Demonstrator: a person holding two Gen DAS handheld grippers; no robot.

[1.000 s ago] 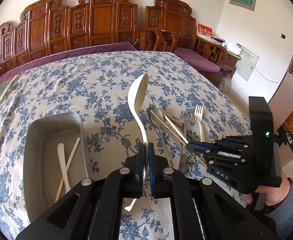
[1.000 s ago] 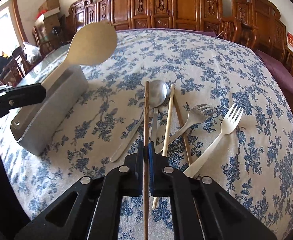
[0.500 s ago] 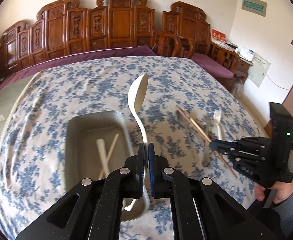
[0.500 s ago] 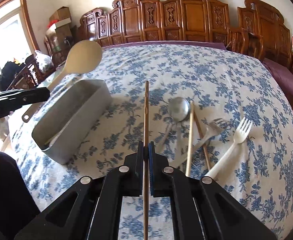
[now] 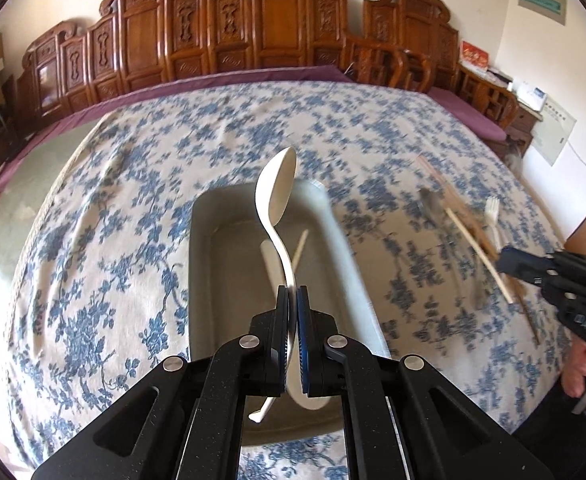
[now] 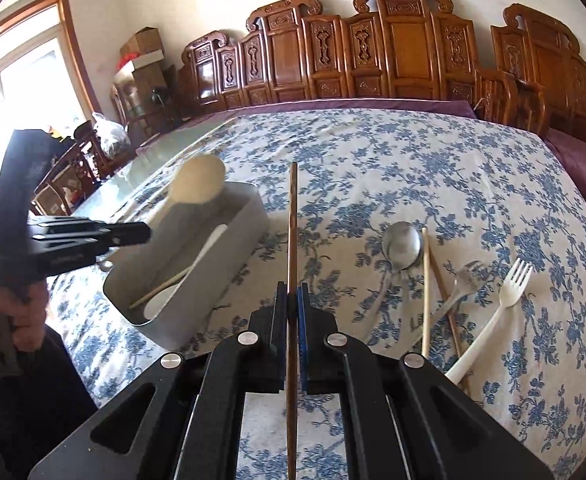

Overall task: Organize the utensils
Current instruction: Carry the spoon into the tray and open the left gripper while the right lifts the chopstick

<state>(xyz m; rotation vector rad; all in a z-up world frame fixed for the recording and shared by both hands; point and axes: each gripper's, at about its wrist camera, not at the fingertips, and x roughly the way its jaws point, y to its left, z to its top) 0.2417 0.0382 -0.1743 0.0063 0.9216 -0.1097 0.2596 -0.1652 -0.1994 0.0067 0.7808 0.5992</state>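
Note:
My left gripper (image 5: 292, 294) is shut on the handle of a cream spoon (image 5: 276, 196) and holds it, bowl up, above the grey metal tray (image 5: 341, 240). The tray holds a cream utensil (image 5: 270, 264) and a pale chopstick (image 5: 300, 250). My right gripper (image 6: 292, 296) is shut on a dark wooden chopstick (image 6: 292, 216), held above the tablecloth to the right of the tray (image 6: 229, 268). The left gripper (image 6: 139, 232) with the spoon (image 6: 199, 180) shows at the left in the right wrist view. The right gripper (image 5: 509, 260) shows at the right in the left wrist view.
On the blue-flowered tablecloth (image 6: 413, 168) right of the tray lie a metal spoon (image 6: 401, 245), a pale chopstick (image 6: 425, 292), a metal fork (image 6: 463, 284) and a white plastic fork (image 6: 501, 312). Carved wooden chairs (image 5: 261, 36) line the far side.
My left gripper has carried the spoon leftward until it hangs over the tray. My right gripper has lifted its chopstick and drawn back from the utensil pile, toward the tray.

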